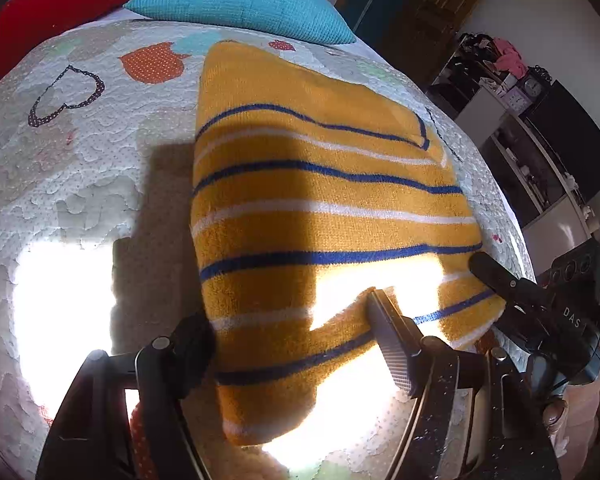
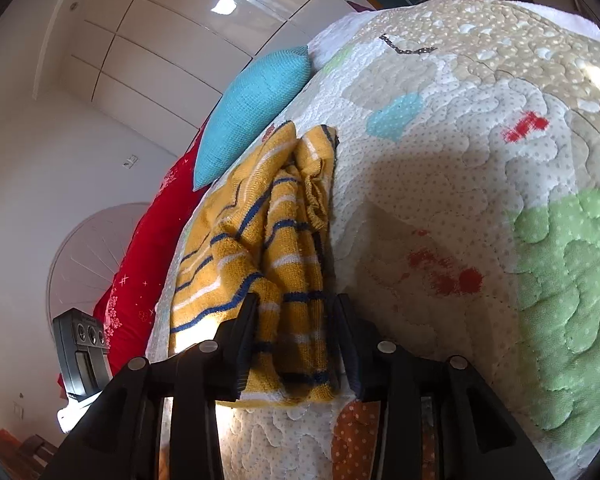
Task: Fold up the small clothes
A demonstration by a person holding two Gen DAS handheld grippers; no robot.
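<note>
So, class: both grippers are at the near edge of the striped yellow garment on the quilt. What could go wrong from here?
1. The right gripper has bunched layers of the yellow garment between its jaws; lifting may drag the fold crooked.
2. The left gripper straddles just the near edge, so it may slip free.
3. Glare hides that edge.

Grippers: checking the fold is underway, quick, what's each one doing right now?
Left gripper: jaws astride the sweater's near edge, grip cannot be told.
Right gripper: jaws around the sweater's bunched edge, grip cannot be told.
</note>
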